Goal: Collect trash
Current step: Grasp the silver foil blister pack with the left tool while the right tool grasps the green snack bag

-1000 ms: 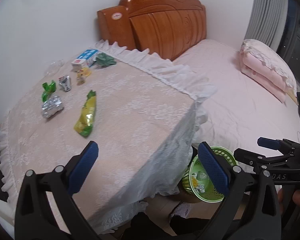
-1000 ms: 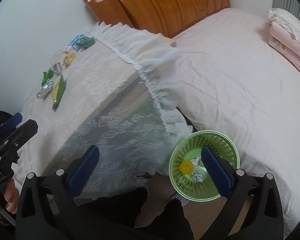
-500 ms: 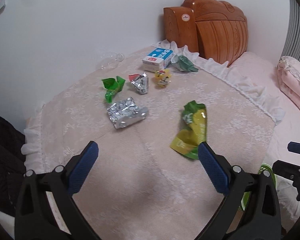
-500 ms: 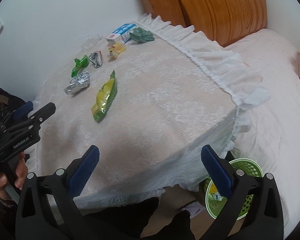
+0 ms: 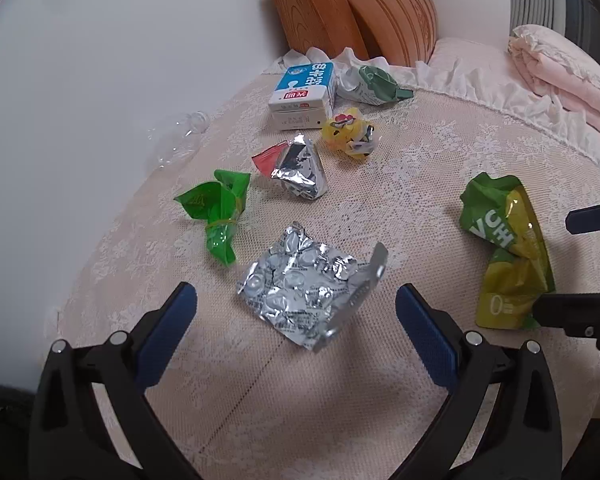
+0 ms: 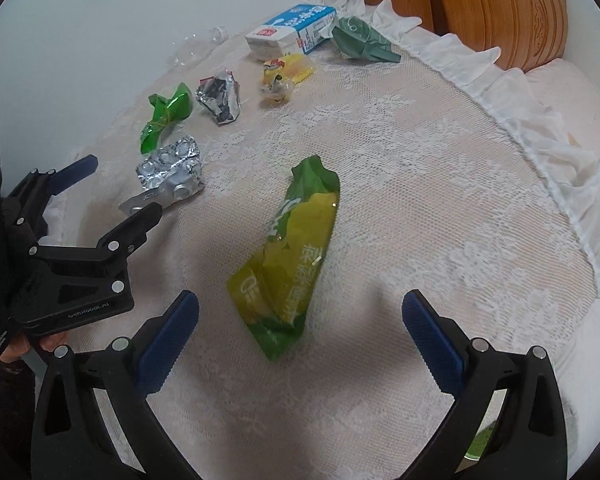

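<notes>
Both grippers hover over a lace-covered table (image 5: 420, 184) strewn with trash, each with its 2 blue-padded fingers spread wide and nothing between them. The left gripper (image 5: 296, 320) faces a crumpled silver blister pack (image 5: 308, 284), which lies just ahead of its fingertips and is not touched; one edge of the pack curls up off the cloth. The right gripper (image 6: 300, 326) sits over a yellow-green snack bag (image 6: 292, 256), whose lower end reaches in between the fingers without contact. In the left wrist view that same bag is partly covered at its lower right by the black frame of the right gripper, which is cut off at the picture edge. Farther back lie a knotted green wrapper (image 5: 218, 212), a silver foil wrapper (image 5: 300, 168) with a red patch, a small yellow wrapper (image 5: 348, 132), a blue and white milk carton (image 5: 306, 94) and a dark green wrapper (image 5: 376, 86) beside it. A clear plastic bottle (image 5: 176, 136) near the wall is hard to make out against the pale background. The wooden headboard (image 5: 356, 12) is cut off at the top, and the folded pink bedding (image 5: 560, 68) only shows at the right margin. In the right wrist view a fingertip of the hand holding the left gripper peeks out at the lower left.
</notes>
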`<state>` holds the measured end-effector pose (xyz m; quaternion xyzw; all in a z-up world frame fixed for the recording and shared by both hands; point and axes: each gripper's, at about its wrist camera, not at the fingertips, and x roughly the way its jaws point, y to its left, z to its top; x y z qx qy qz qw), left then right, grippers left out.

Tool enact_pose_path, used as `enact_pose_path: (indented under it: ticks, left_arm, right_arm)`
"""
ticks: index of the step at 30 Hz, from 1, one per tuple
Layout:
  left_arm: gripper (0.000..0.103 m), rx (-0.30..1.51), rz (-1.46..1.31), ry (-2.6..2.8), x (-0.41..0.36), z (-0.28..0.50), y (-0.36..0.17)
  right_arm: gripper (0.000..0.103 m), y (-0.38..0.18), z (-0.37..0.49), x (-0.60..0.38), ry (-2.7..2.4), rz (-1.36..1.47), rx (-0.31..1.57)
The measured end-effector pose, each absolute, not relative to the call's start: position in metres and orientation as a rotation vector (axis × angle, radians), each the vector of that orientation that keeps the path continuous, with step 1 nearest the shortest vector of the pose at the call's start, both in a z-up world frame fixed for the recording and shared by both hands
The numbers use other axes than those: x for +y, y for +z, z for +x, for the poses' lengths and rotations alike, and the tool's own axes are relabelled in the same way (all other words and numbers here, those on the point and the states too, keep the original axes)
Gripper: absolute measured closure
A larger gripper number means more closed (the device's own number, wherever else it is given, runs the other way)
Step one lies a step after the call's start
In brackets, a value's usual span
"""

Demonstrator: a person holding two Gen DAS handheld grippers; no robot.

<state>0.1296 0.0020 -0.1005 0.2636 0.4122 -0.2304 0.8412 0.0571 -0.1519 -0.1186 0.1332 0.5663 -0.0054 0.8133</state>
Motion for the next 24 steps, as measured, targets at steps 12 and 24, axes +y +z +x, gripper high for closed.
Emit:
enact_pose_path:
  ticks: [12,24]
  left_arm:
    - [0.008,0.892,0.643,-0.594,-0.015,0.16,-0.115]
    - [0.05,0.931,0.575,-0.649,-0.021,0.153,-0.12]
  right_arm:
    - [0.062,-0.116,0.065,-0.161,-0.061,0.26,1.187]
    - [0.061,-0.09,0.025,-0.192,-0.063,0.348,1.128]
